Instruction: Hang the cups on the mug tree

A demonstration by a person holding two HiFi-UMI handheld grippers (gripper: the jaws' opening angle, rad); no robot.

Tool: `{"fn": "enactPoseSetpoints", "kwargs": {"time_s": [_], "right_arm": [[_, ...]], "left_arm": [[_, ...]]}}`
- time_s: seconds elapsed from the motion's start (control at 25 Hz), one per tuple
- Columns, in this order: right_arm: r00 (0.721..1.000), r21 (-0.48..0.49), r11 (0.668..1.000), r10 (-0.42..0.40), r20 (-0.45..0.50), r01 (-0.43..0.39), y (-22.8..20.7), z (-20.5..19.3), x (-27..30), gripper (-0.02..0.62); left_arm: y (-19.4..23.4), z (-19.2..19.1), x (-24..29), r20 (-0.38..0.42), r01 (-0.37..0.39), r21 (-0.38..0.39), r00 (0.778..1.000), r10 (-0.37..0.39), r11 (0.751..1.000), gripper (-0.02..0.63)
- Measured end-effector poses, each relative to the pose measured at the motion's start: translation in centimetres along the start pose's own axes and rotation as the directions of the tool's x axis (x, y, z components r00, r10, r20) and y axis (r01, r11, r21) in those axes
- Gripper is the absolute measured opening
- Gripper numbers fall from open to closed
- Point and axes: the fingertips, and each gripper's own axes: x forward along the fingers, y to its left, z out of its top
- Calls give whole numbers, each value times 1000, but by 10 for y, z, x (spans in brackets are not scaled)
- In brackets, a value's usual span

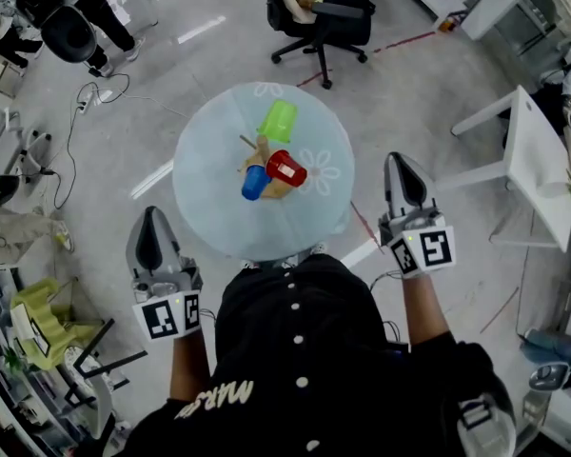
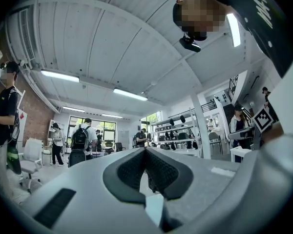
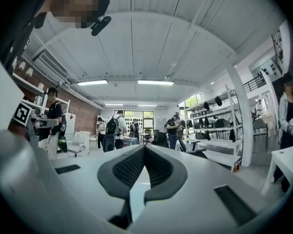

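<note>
On the round pale table (image 1: pixel 209 208) stands a wooden mug tree (image 1: pixel 260 152) with three cups on it: a green cup (image 1: pixel 278 121) at the back, a red cup (image 1: pixel 286 168) at the right and a blue cup (image 1: pixel 254 183) at the front. My left gripper (image 1: pixel 151 233) hangs left of the table's near edge, its jaws (image 2: pixel 145 152) shut and empty, pointing up at the room. My right gripper (image 1: pixel 401 174) is held right of the table, jaws (image 3: pixel 144 150) shut on nothing, also tilted up toward the ceiling.
A black office chair (image 1: pixel 322 17) stands beyond the table. A white table (image 1: pixel 538 165) is at the right, cables (image 1: pixel 86 103) lie on the floor at the left. In the gripper views several people (image 3: pixel 112 128) stand by shelves (image 3: pixel 212 128) far off.
</note>
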Motion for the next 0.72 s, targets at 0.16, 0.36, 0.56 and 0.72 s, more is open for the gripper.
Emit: {"fn": "enactPoseSetpoints", "kwargs": {"time_s": [0.16, 0.36, 0.56, 0.72], "right_arm": [[1000, 3, 1000, 16, 1, -16, 5, -3, 2, 0], [999, -1, 999, 35, -2, -35, 11, -4, 6, 0], [999, 2, 999, 41, 1, -41, 11, -4, 11, 0], [999, 3, 999, 44, -3, -44, 10, -8, 13, 0]], "left_arm": [[-2, -3, -3, -5, -1, -1, 1000, 0, 1000, -5], [0, -3, -5, -7, -8, 1, 1000, 8, 1000, -5], [1, -3, -4, -6, -14, 1, 1000, 14, 1000, -5], [-2, -6, -2, -3, -12, 5, 1000, 12, 1000, -5]]}}
